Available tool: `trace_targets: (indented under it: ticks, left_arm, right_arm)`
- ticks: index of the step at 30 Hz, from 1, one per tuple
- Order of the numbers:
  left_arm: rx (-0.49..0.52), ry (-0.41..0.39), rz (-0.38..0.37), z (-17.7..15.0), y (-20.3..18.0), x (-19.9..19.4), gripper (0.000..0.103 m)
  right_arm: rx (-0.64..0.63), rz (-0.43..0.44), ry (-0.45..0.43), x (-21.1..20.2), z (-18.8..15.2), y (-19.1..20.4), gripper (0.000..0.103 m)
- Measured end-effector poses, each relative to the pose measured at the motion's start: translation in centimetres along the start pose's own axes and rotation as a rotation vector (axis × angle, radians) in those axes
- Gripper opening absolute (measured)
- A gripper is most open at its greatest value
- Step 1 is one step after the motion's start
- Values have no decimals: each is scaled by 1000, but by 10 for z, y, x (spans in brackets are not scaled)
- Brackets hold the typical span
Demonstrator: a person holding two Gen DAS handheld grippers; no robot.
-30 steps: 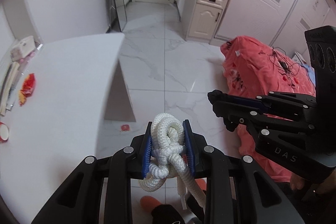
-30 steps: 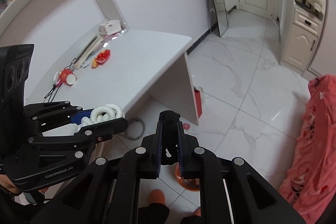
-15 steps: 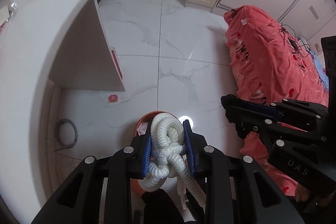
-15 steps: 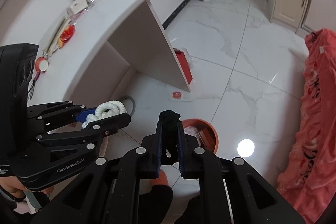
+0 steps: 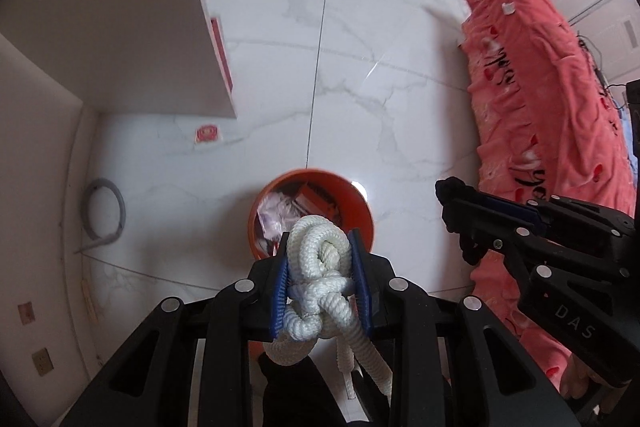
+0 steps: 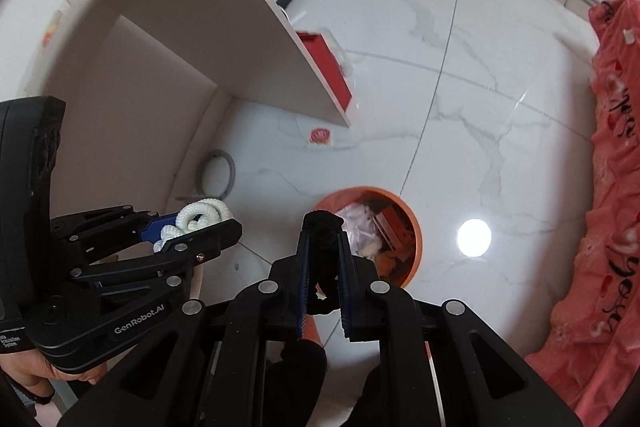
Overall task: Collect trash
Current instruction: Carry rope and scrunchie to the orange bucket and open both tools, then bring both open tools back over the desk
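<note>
My left gripper is shut on a knotted white rope, held above the near rim of an orange trash bin on the floor. The bin holds wrappers and red packaging. My right gripper is shut on a small black bundle, just left of and above the same bin. The left gripper with the rope shows at the left of the right wrist view; the right gripper shows at the right of the left wrist view.
A white desk panel stands to the left, with a red bag against it. A small red wrapper lies on the marble floor, and a grey hose under the desk. A red blanket hangs at the right.
Both grippers have tilted downward and moved toward the floor; the view has swung from the desktop to the orange bin, which is now closer beneath both grippers. Both still hold their items.
</note>
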State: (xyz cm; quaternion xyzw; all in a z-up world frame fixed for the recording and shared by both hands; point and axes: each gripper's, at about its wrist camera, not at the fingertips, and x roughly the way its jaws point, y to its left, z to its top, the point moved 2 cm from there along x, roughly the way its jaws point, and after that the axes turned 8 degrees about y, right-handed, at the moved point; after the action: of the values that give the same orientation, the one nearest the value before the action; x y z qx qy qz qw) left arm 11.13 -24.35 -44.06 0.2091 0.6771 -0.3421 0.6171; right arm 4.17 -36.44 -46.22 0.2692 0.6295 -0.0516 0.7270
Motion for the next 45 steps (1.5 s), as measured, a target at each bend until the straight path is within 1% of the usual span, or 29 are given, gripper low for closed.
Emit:
trace_targets:
  ticks: [3,6,9,11,13,16,18,20,21,23,24,25,27,28,38,41,44,45]
  left_arm:
    - [-5,15,-10,1,3,19,29]
    - [-25,50,-10,3,9,44,29]
    - [-39,75,-9,5,11,60,30]
    - [-43,99,-21,6,13,70,30]
    - [-41,107,-15,7,14,76,30]
    - [-32,109,-2,10,13,84,34]
    - [-33,122,9,12,15,90,38]
    - [-31,122,12,13,15,93,38]
    - [-30,124,19,13,16,93,41]
    - [-33,122,52,14,18,94,51]
    - [-36,121,65,14,19,94,56]
    - [-42,120,59,13,22,93,57]
    - [-52,125,58,13,25,94,59]
    - [-53,128,65,14,26,95,63]
    - [-47,125,67,14,22,89,63]
    - [-44,111,70,13,18,77,63]
    - [-42,85,69,9,13,57,63]
    - [-42,80,71,8,12,51,63]
  right_arm:
    - [11,5,23,23,1,-8,13]
    - [27,16,50,43,2,-18,13]
    - [29,21,69,63,2,-21,13]
    - [28,20,75,69,3,-23,13]
    - [36,25,78,77,3,-26,13]
    - [61,34,90,89,5,-32,14]
    - [76,37,100,95,6,-36,18]
    - [91,42,115,102,6,-40,18]
    - [91,40,119,104,8,-40,21]
    - [88,24,126,106,8,-40,22]
    - [92,21,132,108,7,-42,24]
    - [100,22,135,109,7,-44,28]
    - [111,17,132,108,6,-46,41]
    - [114,16,130,108,5,-47,42]
    - [111,18,120,101,6,-47,42]
    - [100,14,112,88,8,-43,42]
    - [86,13,92,66,8,-34,42]
    - [76,12,78,52,8,-29,44]
